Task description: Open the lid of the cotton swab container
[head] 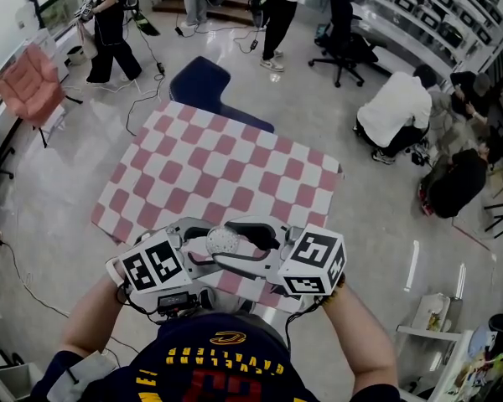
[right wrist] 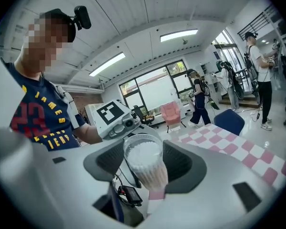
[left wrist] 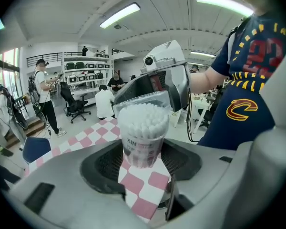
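While both tongs are held close in front of the wearer's chest and face each other, I see my left tongs (left wrist: 144,159) clamped on the body of the cotton swab container (left wrist: 142,142), which stands upright between their pads with its white swab tips showing on top. Just past the container, my right tongs (right wrist: 144,166) are closed on the clear lid (left wrist: 148,99), which sits tilted at the far edge of the swabs. Below and beyond both tongs lies the pink-and-white checked bench (head: 235,166), and farther off a person in white (head: 398,107) crouches on the grey floor (head: 377,224).
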Available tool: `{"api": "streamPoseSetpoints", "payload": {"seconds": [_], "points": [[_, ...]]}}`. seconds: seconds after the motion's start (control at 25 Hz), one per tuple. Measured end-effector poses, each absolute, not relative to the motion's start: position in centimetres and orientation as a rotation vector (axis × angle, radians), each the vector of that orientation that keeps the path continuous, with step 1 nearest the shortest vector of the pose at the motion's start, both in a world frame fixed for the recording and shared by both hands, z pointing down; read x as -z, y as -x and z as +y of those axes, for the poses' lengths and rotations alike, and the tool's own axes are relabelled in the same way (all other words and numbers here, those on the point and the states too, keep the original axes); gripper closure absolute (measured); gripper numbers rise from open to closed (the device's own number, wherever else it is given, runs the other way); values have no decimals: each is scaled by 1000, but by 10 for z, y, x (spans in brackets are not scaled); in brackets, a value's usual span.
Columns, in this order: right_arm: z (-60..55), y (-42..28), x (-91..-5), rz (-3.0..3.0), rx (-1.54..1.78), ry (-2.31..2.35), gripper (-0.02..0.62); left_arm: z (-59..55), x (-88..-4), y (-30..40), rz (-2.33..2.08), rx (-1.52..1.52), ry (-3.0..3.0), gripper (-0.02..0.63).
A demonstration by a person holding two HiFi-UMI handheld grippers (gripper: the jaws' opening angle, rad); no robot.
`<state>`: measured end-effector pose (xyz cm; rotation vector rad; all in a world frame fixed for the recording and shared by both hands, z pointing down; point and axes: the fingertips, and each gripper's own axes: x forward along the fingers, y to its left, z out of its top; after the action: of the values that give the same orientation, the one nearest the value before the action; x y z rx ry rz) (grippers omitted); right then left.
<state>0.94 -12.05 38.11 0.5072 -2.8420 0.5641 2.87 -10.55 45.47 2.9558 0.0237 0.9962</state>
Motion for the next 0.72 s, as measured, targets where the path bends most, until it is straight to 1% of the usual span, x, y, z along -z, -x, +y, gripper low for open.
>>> {"api": "streamPoseSetpoints", "payload": {"seconds": [0.4,0.72], "points": [[-149,-22,-345,-2922,-505,-685,348,-111,-456,-27,5,-984,-2956,354],[-171,-40,-342,-2938,-560,-839,348,-107,-459,-24,26,-972,-2960,354]]}}
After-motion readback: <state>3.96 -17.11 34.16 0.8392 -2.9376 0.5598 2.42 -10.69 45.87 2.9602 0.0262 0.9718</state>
